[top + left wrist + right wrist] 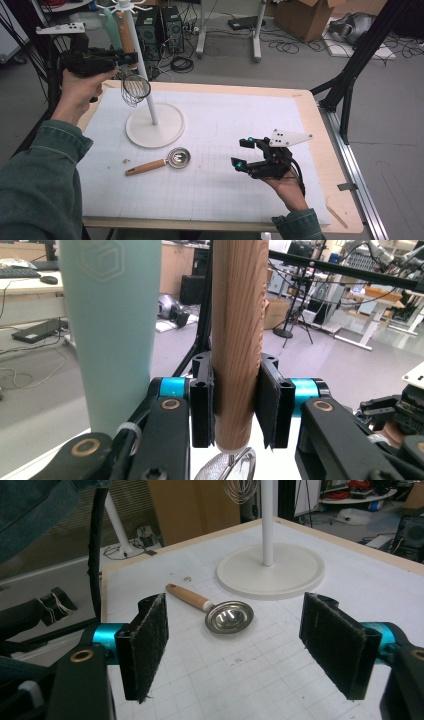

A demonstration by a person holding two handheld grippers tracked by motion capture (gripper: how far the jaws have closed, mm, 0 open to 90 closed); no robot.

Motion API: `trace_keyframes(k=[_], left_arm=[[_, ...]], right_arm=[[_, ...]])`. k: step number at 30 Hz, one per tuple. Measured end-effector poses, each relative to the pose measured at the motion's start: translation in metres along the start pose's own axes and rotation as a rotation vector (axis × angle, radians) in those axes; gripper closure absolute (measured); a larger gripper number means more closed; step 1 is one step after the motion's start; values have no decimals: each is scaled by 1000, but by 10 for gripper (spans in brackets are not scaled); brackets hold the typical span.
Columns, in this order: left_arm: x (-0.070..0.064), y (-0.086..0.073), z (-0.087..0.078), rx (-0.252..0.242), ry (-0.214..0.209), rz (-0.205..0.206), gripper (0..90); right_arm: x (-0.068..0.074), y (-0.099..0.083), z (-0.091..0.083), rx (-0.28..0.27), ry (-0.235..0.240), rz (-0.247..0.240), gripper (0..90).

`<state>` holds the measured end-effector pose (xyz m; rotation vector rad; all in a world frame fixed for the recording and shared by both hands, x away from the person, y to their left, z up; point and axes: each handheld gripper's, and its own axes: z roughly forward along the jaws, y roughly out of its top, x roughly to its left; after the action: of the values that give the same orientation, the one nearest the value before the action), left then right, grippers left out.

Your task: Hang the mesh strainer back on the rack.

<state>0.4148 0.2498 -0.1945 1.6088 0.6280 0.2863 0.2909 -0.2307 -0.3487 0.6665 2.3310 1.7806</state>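
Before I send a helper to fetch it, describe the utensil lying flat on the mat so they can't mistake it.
Start at the white stand on the mat. Just in front of its round base lies the strainer: a shallow metal bowl with a short wooden handle. Unlike the whisk in the left gripper, it lies flat, untouched.

Even, diffuse overhead room light, moderately bright, no hard glare. High view is soft and low-res; white mat on the table (320,150) reads slightly washed out, with faint soft shadows under the stand base (155,126) and strainer (178,158). Left gripper view: wooden handle (238,340) and pale blue handle (112,325) are close and slightly soft, the background at 2 o'clock sharper and brighter. Right gripper view: near claw pads (150,645) are dark and a bit blurred, the strainer bowl (229,617) shows small specular highlights, and there's mild wide-angle stretch at the edges.
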Motion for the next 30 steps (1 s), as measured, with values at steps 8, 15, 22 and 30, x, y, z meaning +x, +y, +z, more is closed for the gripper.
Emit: trace_keyframes(k=[8, 15, 22, 30], left_arm=[[-4, 1, -6, 5, 10, 25, 699], [-6, 2, -8, 10, 21, 34, 670], [-5, 2, -13, 10, 22, 36, 639], [-5, 4, -20, 7, 32, 42, 601]], right_arm=[[1, 1, 3, 2, 10, 3, 268], [1, 3, 5, 1, 14, -1, 268], [0, 4, 5, -1, 15, 0, 268], [-3, 5, 4, -5, 12, -2, 268]])
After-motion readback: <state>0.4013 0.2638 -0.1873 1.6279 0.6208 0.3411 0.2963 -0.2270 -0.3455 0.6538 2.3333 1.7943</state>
